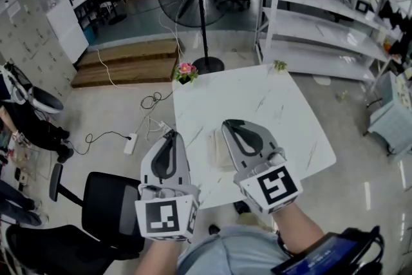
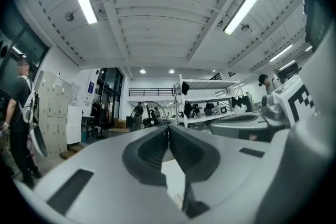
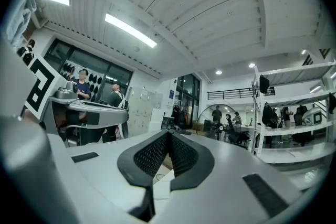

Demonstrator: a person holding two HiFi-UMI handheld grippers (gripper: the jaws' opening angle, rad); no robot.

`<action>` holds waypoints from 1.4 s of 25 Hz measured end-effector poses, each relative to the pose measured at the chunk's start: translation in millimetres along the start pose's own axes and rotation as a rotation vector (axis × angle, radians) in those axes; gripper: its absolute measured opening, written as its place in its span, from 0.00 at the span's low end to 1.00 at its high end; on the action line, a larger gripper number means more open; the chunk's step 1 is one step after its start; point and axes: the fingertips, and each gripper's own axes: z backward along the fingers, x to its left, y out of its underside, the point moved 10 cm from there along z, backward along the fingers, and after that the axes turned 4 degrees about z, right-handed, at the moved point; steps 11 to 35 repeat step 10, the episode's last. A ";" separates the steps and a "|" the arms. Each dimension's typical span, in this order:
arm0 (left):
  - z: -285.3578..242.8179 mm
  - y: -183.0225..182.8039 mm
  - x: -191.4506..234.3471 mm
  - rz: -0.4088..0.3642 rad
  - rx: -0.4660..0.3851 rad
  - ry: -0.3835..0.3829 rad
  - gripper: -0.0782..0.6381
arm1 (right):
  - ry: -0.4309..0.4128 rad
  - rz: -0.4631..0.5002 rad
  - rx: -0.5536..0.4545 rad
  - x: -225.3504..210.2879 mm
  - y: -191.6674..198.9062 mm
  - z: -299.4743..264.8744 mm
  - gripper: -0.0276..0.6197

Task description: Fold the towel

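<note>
Lying flat near the front middle of the tabletop (image 1: 283,113), the towel (image 1: 221,150) looks like a small pale rectangle, partly hidden by the right gripper (image 1: 229,124). Can't tell if it's already folded. The left gripper (image 1: 169,134) is just left of it. Both grippers have their jaws pressed together on nothing and are held level above the towel, not touching it.

To fold well: open both grippers first, come down on two corners of one edge, pinch evenly, lift together and lay edge on edge. The flower pot (image 1: 185,73) is well apart at the far edge.
</note>
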 end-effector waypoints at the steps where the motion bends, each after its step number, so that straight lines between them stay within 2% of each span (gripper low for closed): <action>1: -0.2 1.3 -0.7 0.000 0.003 0.001 0.13 | 0.001 -0.002 0.001 -0.3 0.8 0.2 0.06; 5: -2.8 4.9 -2.3 0.005 0.023 0.000 0.13 | 0.001 -0.005 0.003 -2.8 2.4 -1.4 0.06; 35: -5.5 3.4 -4.4 -0.002 0.011 -0.003 0.13 | -0.001 -0.007 0.005 -5.4 3.1 -1.5 0.06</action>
